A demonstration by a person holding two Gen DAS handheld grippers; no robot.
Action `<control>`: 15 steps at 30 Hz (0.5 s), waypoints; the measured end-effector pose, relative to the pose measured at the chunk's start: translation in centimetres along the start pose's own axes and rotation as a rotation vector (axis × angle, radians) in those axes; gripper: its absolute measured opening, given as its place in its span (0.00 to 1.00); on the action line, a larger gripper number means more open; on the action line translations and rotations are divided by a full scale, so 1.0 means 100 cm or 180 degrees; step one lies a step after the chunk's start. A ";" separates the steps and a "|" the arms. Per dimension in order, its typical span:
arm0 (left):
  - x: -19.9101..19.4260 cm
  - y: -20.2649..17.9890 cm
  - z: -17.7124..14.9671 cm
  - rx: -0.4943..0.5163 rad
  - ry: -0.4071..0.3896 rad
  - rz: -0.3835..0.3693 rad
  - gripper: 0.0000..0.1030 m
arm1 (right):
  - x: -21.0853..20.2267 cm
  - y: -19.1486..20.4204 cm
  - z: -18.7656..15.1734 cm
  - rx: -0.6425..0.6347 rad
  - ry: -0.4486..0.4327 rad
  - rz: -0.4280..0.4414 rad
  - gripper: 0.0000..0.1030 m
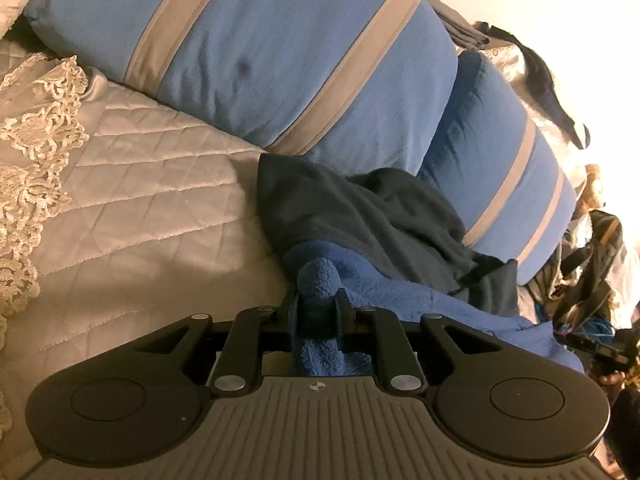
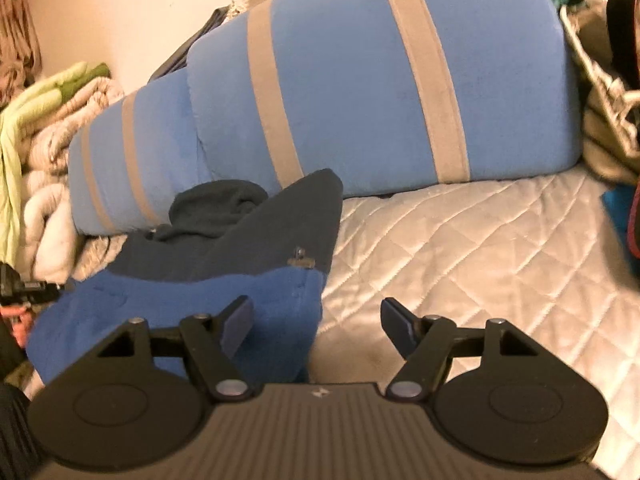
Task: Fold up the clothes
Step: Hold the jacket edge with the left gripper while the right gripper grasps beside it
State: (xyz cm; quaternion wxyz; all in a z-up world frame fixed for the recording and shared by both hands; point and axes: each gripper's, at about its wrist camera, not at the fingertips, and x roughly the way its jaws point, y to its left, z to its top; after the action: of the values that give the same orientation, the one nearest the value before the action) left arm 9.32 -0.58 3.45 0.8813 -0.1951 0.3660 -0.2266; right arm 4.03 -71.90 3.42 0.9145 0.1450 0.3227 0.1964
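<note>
1. A blue fleece garment (image 1: 360,292) lies bunched on the quilted bed (image 1: 140,200), a dark navy garment (image 1: 360,208) heaped over its far part, both pressed against the striped blue pillows (image 1: 280,60).
2. The left claw (image 1: 318,304) is pressed together, pinching a rolled fold of the blue fleece.
3. The right claw (image 2: 316,320) hangs spread, nothing between its jaws, just above the fleece's corner nearest the open quilt.
4. The fleece looks soft, light and limp; it will likely sag and bunch rather than hold shape.
5. Best hold appears to be that free corner or hem, opposite the left pinch.
</note>
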 end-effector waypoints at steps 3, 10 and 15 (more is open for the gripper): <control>0.001 0.000 -0.001 0.0017 0.0012 0.0020 0.17 | 0.019 -0.001 0.000 -0.0022 0.0055 0.0050 0.76; 0.001 -0.002 -0.001 0.0033 0.0014 0.0041 0.17 | 0.045 0.006 0.002 -0.0053 0.0128 0.0215 0.47; 0.000 -0.002 -0.001 0.0077 0.0008 -0.0019 0.22 | 0.041 0.013 0.007 -0.0044 0.0131 0.0221 0.20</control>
State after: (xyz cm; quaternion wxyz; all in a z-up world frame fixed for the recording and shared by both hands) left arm 9.14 -0.79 3.51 0.8825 -0.1852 0.3637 -0.2338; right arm 7.08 -69.03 2.25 0.9012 0.1458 0.3349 0.2331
